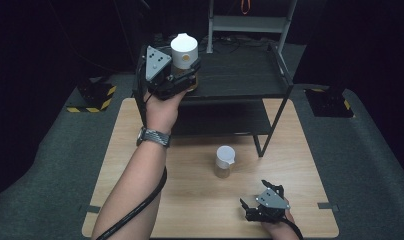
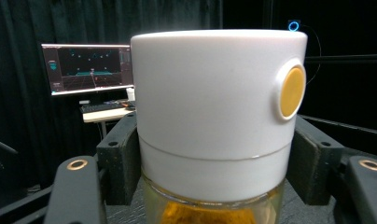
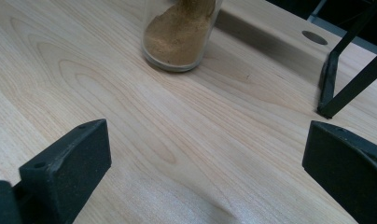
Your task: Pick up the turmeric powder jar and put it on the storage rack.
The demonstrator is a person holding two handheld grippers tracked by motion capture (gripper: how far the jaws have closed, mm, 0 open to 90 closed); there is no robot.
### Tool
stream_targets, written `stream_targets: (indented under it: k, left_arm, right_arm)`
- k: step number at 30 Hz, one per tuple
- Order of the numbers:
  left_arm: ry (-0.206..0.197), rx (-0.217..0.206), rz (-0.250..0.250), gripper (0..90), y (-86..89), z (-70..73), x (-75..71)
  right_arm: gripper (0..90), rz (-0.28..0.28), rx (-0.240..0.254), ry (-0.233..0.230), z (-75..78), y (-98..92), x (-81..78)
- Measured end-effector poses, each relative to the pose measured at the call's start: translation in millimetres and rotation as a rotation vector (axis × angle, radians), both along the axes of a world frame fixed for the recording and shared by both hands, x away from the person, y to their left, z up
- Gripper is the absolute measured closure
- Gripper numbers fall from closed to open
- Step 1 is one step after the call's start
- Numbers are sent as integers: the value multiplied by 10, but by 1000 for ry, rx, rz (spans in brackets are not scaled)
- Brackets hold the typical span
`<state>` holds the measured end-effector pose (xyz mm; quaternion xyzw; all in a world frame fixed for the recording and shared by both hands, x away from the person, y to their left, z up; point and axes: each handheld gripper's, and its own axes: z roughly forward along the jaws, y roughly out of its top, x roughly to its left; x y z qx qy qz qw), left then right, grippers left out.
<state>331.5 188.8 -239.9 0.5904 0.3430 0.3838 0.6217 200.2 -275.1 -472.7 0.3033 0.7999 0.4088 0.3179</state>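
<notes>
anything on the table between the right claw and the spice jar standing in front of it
Nothing. Between the right claw and the spice jar there is only bare wooden table, as the right gripper view shows; the high view agrees.

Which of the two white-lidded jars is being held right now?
The jar at the black shelf, the held jar, is clamped in the left tongs. The other jar stands free on the wooden table.

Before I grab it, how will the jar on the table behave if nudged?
The jar is tall and narrow with a big white cap, so it may tip. Its clear wall looks like smooth glass: likely slippery and breakable. It holds brown powder, so probably fairly light.
</notes>
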Motion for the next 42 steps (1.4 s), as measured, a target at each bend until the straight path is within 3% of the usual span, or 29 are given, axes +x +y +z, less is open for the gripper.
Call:
stream_targets:
  k: [11, 15, 26, 30, 38, 42]
  left_arm:
    - [12, -7, 9, 303, -42, 14, 40]
    - [29, -33, 17, 302, -44, 19, 39]
    - [27, -18, 15, 300, -41, 29, 23]
    - [28, -20, 18, 262, -60, 38, 22]
    - [33, -18, 46, 8, -128, 52, -59]
    - [20, -22, 38, 3, -96, 46, -120]
  right_arm:
    - [4, 0, 3, 2, 0, -6, 2]
    - [4, 0, 5, 4, 2, -7, 4]
    - [4, 1, 1, 1, 0, -3, 3]
    - [4, 1, 3, 3, 2, -5, 4]
    - [4, 4, 3, 5, 4, -9, 9]
    - [4, 6, 3, 4, 3, -10, 9]
